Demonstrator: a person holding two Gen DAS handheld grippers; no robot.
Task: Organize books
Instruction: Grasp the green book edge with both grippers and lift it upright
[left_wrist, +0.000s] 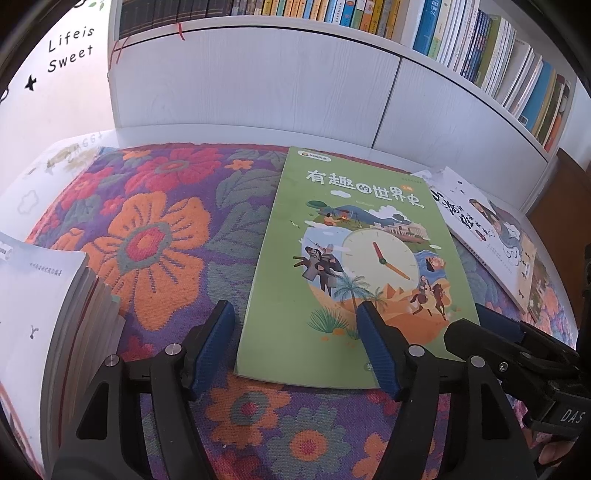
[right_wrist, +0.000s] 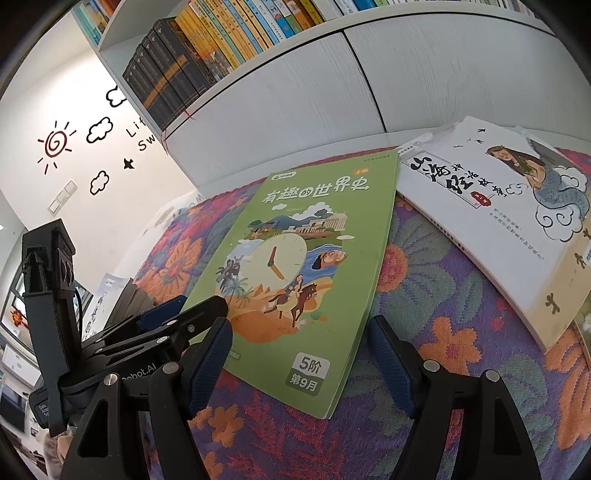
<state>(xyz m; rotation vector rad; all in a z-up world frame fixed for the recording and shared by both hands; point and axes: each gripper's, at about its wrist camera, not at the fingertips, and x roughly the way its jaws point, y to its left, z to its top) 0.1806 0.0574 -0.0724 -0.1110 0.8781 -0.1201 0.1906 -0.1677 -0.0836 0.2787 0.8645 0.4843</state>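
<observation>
Left gripper (left_wrist: 295, 332) angled down over green book (left_wrist: 354, 258), jaws apart (nothing pinched), right gripper (right_wrist: 299, 354) likewise apart.

Left gripper (left_wrist: 295, 345), right gripper (right_wrist: 299, 360) — both agape.

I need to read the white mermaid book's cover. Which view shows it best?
The right wrist view: the white mermaid book lies large there, with title and drawing clear. The left wrist view shows it small, squeezed at the right edge.

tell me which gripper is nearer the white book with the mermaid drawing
Right. The right gripper sits just beside the white book; the left gripper is across the green book.
</observation>
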